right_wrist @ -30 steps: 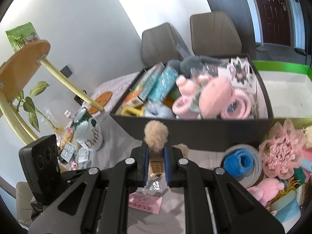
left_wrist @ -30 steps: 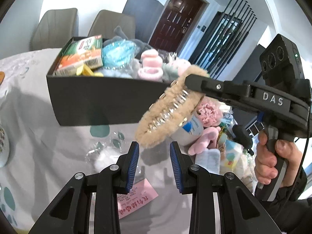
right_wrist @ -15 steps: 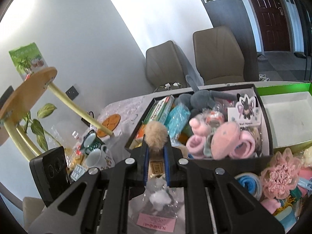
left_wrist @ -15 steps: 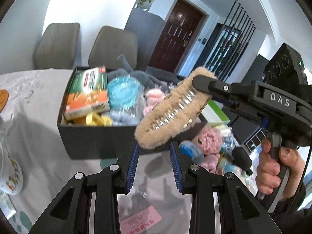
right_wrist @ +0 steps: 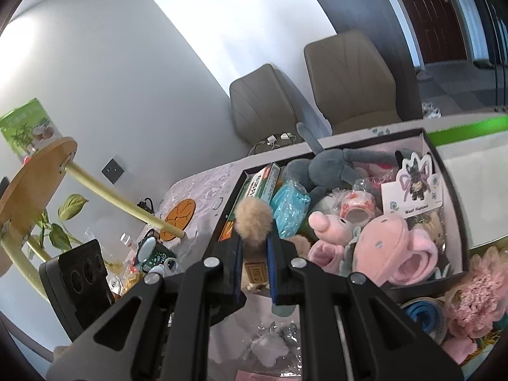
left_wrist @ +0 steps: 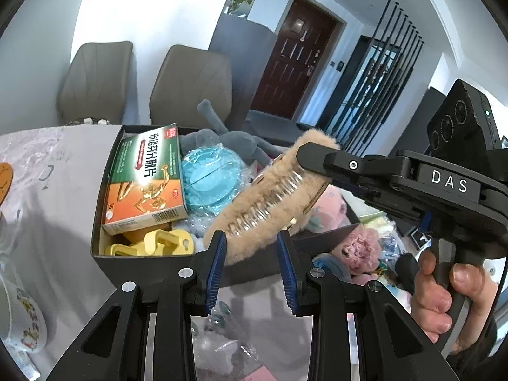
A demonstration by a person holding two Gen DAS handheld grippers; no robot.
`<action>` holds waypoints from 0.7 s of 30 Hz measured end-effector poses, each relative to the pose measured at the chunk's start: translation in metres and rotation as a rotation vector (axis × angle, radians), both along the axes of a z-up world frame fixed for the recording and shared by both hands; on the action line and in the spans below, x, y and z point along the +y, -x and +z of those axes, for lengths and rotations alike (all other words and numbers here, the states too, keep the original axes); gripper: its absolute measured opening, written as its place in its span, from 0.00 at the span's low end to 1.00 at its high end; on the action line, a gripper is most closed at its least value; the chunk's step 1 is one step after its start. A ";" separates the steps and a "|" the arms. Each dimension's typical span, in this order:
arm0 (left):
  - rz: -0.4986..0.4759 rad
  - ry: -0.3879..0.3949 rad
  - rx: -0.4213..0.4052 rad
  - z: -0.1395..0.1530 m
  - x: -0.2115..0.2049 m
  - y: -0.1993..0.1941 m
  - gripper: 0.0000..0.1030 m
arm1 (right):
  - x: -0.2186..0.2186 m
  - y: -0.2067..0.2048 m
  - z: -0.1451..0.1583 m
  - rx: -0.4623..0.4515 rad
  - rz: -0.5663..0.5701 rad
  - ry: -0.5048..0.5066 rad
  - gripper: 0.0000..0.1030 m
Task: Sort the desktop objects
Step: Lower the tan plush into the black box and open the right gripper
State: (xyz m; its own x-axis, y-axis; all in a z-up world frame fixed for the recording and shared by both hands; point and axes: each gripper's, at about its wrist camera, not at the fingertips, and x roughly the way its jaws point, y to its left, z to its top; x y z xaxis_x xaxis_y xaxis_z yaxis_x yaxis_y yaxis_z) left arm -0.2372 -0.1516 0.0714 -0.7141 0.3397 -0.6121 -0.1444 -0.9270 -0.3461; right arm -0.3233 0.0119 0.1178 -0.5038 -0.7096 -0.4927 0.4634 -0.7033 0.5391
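A fluffy beige hair clip (right_wrist: 254,219) with metal teeth is pinched at one end by my right gripper (right_wrist: 254,260), which is shut on it. In the left wrist view the clip (left_wrist: 270,197) hangs slanted above the front wall of the black box (left_wrist: 143,270), and a hand (left_wrist: 444,292) holds the right gripper's handle. The box (right_wrist: 457,222) is packed with several items. My left gripper (left_wrist: 252,260) sits low in front of the box, its jaws drawn in with nothing between them.
Inside the box lie a green-orange medicine carton (left_wrist: 146,177), a blue packet (left_wrist: 209,181), a grey plush (right_wrist: 327,168), yellow clips (left_wrist: 152,241) and pink plush slippers (right_wrist: 393,254). A pink flower (right_wrist: 476,295), a mug (right_wrist: 155,250) and a plastic bag (right_wrist: 270,339) lie on the table around it.
Both grippers have risen and moved toward the black box, so its contents show from above. The clip, still held, now hangs over the box's front edge instead of in front of its wall.
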 end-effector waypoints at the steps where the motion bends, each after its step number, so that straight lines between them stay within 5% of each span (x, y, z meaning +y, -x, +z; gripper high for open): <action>1: 0.001 0.001 -0.008 -0.003 -0.001 0.004 0.32 | -0.001 0.004 -0.003 -0.011 -0.001 0.003 0.13; 10: 0.011 -0.022 -0.056 -0.024 -0.012 0.031 0.32 | -0.008 0.030 -0.027 -0.069 -0.021 0.006 0.13; 21: 0.009 -0.048 -0.067 -0.031 -0.018 0.039 0.32 | -0.012 0.042 -0.040 -0.037 -0.041 -0.008 0.16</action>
